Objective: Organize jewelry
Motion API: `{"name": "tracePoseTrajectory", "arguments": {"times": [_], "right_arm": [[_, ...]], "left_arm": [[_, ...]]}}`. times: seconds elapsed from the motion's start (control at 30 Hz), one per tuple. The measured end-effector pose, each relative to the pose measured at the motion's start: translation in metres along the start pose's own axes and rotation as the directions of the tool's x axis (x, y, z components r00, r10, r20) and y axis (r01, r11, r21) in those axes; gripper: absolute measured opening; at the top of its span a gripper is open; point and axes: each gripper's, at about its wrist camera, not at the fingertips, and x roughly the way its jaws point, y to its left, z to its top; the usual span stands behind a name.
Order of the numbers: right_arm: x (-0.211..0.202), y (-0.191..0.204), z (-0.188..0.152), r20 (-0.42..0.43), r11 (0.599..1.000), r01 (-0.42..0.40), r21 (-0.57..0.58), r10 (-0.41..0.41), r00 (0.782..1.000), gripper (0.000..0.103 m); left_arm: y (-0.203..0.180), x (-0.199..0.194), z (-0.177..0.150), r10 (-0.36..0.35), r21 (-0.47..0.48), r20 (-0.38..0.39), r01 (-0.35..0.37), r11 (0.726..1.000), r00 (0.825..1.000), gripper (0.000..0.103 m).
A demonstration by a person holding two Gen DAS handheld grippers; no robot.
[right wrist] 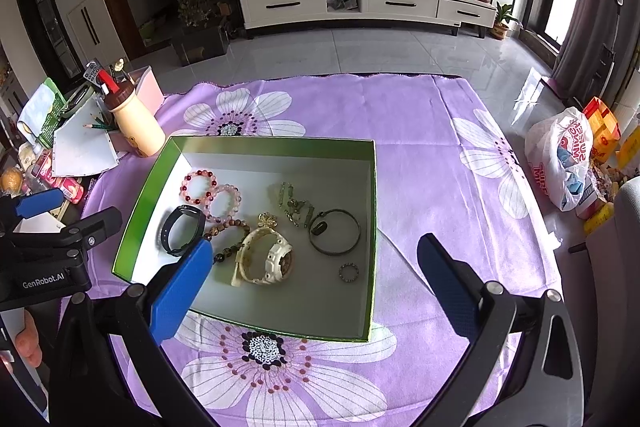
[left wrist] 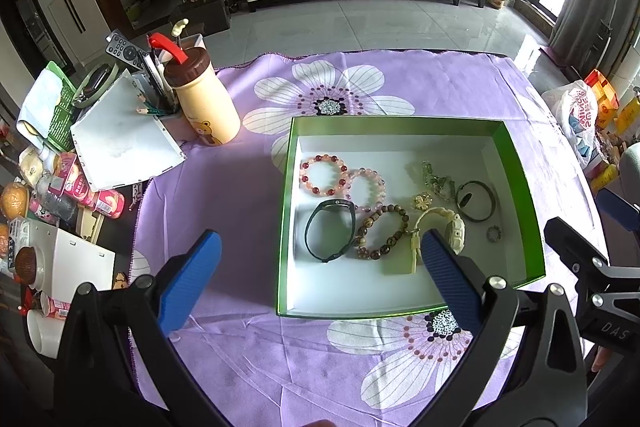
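A green box (left wrist: 520, 183) (right wrist: 144, 199) with a white floor sits on the purple flowered cloth. It holds two pink bead bracelets (left wrist: 324, 175) (right wrist: 199, 187), a black band (left wrist: 330, 235) (right wrist: 182, 229), a brown bead bracelet (left wrist: 382, 233) (right wrist: 230, 237), a white watch (left wrist: 450, 227) (right wrist: 268, 259), a gold brooch (right wrist: 267, 219), a chain (left wrist: 436, 179) (right wrist: 296, 205), a dark bangle (left wrist: 476, 201) (right wrist: 335, 231) and a small ring (left wrist: 494, 233) (right wrist: 349, 273). My left gripper (left wrist: 320, 267) is open and empty above the box's near side. My right gripper (right wrist: 316, 271) is open and empty over the box's near right part.
A cream bottle with a brown lid (left wrist: 202, 99) (right wrist: 134, 125), a pen holder (left wrist: 160, 95), papers (left wrist: 124, 147) and snack packs (left wrist: 80, 191) crowd the table's left side. A plastic bag (right wrist: 560, 159) lies on the floor at the right.
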Motion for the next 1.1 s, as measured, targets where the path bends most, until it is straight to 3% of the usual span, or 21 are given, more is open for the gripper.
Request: {"name": "tracePoseTrajectory", "arguments": {"times": [1.1], "right_arm": [[-0.0003,0.0036,0.0031,0.001,1.000,0.000,-0.006,0.000,1.000,0.102]], "left_arm": [[0.0001,0.0048,0.0027,-0.005,-0.002,-0.016,0.005,1.000,1.000,0.101]]}}
